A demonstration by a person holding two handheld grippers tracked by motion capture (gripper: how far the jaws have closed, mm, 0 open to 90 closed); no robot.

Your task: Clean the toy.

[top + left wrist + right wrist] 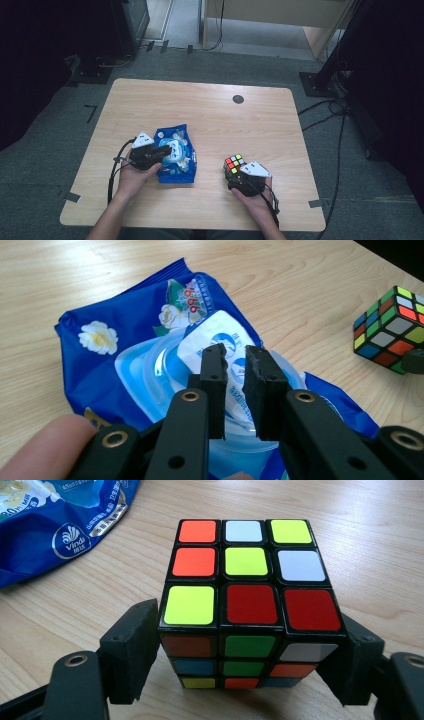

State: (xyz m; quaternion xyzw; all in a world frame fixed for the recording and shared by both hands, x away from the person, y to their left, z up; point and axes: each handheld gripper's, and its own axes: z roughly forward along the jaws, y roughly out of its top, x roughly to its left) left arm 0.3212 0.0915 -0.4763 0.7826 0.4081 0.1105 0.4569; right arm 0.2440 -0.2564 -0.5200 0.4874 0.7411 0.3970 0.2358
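High view: a light wooden table [210,115] with rounded corners stood on grey carpet. On its near left part lay a crinkled blue plastic wet-wipes pack [176,156] with a pale lid. The left hand [132,179] held the left gripper [167,151] at the pack's left side, its black jaws reaching over the pack's lid. On the near right part sat a scrambled black-framed puzzle cube [233,163], well apart from the pack. The right hand [252,196] held the right gripper [232,176] against the cube's near side. A small dark round disc [238,99] was set in the far part of the table top.

Left gripper view: the left gripper [236,367] pointed down at the wet-wipes pack [120,345], over the white label of the translucent lid. Its two jaws stood nearly together, a narrow gap between the pads, with nothing visibly caught between them; whether they touched the label could not be told. A fingertip [42,447] showed at lower left. The puzzle cube [387,330] stood at the right edge of the picture.

Right gripper view: the right gripper [247,652] had its jaws on either side of the puzzle cube [247,570], the pads pressed against the cube's left and right faces. The cube rested on the table, red, orange, yellow, white and green squares on top. A corner of the blue pack [60,525] lay at upper left.
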